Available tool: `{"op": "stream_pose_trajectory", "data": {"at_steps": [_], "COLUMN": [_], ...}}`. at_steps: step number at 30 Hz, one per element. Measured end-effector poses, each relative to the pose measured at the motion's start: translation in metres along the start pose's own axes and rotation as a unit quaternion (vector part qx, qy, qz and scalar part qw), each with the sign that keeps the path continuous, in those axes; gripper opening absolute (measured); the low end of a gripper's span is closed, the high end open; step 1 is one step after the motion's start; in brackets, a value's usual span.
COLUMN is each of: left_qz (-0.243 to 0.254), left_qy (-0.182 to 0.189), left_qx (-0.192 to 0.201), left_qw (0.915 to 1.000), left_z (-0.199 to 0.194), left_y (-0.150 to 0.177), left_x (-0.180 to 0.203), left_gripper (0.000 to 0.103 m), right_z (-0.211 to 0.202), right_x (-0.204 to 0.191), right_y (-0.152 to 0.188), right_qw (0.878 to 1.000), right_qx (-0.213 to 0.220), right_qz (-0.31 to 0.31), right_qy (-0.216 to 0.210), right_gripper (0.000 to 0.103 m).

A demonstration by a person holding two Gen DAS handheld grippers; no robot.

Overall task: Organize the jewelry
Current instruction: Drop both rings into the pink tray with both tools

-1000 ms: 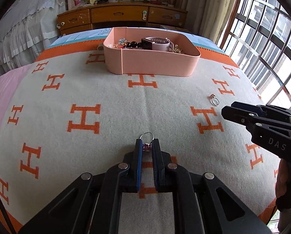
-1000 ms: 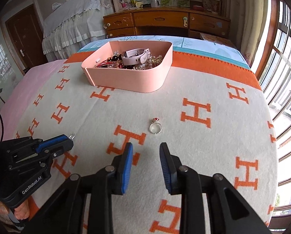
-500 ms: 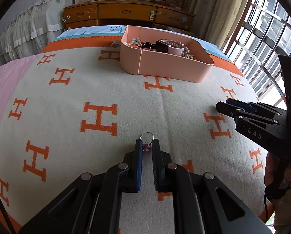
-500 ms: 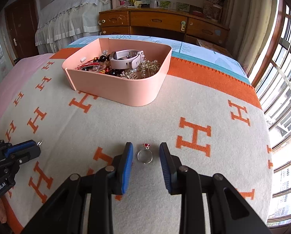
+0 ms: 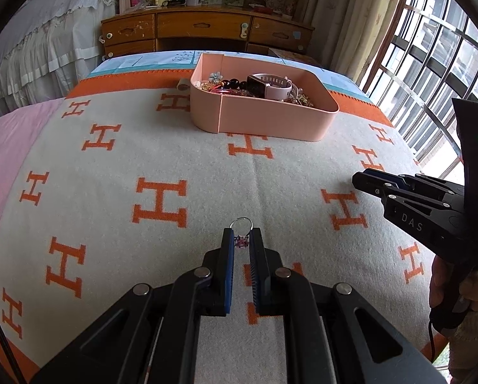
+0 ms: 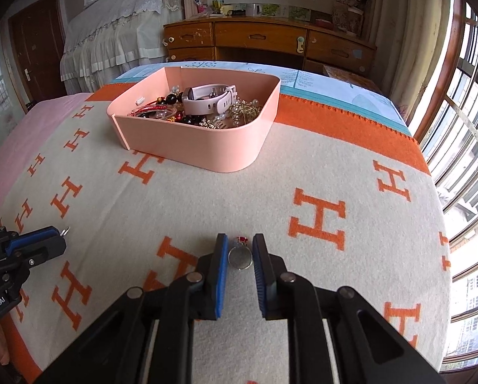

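Note:
My left gripper [image 5: 241, 240] is shut on a silver ring with a pink stone [image 5: 241, 231] and holds it above the blanket; the ring's loop sticks out past the fingertips. It also shows at the left of the right wrist view [image 6: 58, 238]. My right gripper [image 6: 240, 249] is open and low over the blanket, its fingers on either side of a silver ring with a red stone [image 6: 239, 256]. The pink tray [image 5: 271, 121] at the far side holds a pink watch [image 5: 271, 84], beads and several other pieces.
The bed carries a cream blanket with orange H marks [image 5: 162, 204]. A wooden dresser [image 5: 207, 32] stands behind it and windows [image 6: 463, 112] run along the right. A small object [image 5: 184, 84] lies left of the tray.
My right gripper has moved forward and down until the red-stone ring lies between its open fingers. My left gripper has stayed shut on its ring and lifted, the tray now nearer in view.

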State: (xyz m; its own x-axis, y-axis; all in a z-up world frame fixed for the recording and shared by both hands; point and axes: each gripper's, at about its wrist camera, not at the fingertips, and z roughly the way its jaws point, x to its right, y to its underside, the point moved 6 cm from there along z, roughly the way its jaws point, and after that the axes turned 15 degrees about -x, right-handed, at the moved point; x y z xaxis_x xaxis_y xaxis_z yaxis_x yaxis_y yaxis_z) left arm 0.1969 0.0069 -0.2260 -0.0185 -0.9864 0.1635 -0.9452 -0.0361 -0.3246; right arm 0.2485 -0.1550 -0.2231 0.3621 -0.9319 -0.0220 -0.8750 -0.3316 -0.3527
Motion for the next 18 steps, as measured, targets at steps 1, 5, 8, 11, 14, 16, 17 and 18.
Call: {"op": "stream_pose_trajectory", "data": {"at_steps": [1, 5, 8, 11, 14, 16, 17, 18], "left_qz": [0.003, 0.025, 0.043, 0.054, 0.059, 0.055, 0.052, 0.049], "left_qy": [0.001, -0.004, -0.011, -0.022, -0.041, -0.042, -0.041, -0.039], "left_qx": [0.0, 0.008, 0.019, 0.029, 0.04, 0.038, 0.036, 0.035], "left_qw": [1.0, 0.9996, 0.9988, 0.9979, 0.9966, 0.9969, 0.9972, 0.9974], "left_z": [-0.004, -0.027, -0.05, -0.069, -0.08, -0.08, -0.078, -0.074], "left_y": [-0.002, -0.021, -0.049, -0.086, -0.126, -0.15, -0.161, -0.173], "left_x": [0.001, 0.004, 0.007, 0.007, 0.008, 0.007, 0.006, 0.006], "left_gripper": [0.007, 0.007, 0.007, 0.007, 0.007, 0.007, 0.007, 0.007], "right_z": [-0.004, -0.028, -0.055, -0.084, -0.104, -0.106, -0.103, -0.099], "right_x": [0.0, -0.003, -0.008, -0.012, -0.012, -0.01, -0.008, -0.006], "right_y": [-0.001, -0.012, -0.032, -0.061, -0.096, -0.119, -0.129, -0.139], "right_qw": [1.0, 0.999, 0.998, 0.996, 0.994, 0.994, 0.994, 0.994], "right_qx": [0.001, 0.01, 0.029, 0.054, 0.073, 0.072, 0.067, 0.062], "right_qz": [0.001, 0.003, -0.003, -0.004, 0.002, 0.012, 0.019, 0.026], "right_qy": [-0.003, -0.032, -0.05, -0.067, -0.078, -0.085, -0.089, -0.09], "right_gripper": [0.015, 0.015, 0.015, 0.016, 0.016, 0.016, 0.016, 0.016]}}
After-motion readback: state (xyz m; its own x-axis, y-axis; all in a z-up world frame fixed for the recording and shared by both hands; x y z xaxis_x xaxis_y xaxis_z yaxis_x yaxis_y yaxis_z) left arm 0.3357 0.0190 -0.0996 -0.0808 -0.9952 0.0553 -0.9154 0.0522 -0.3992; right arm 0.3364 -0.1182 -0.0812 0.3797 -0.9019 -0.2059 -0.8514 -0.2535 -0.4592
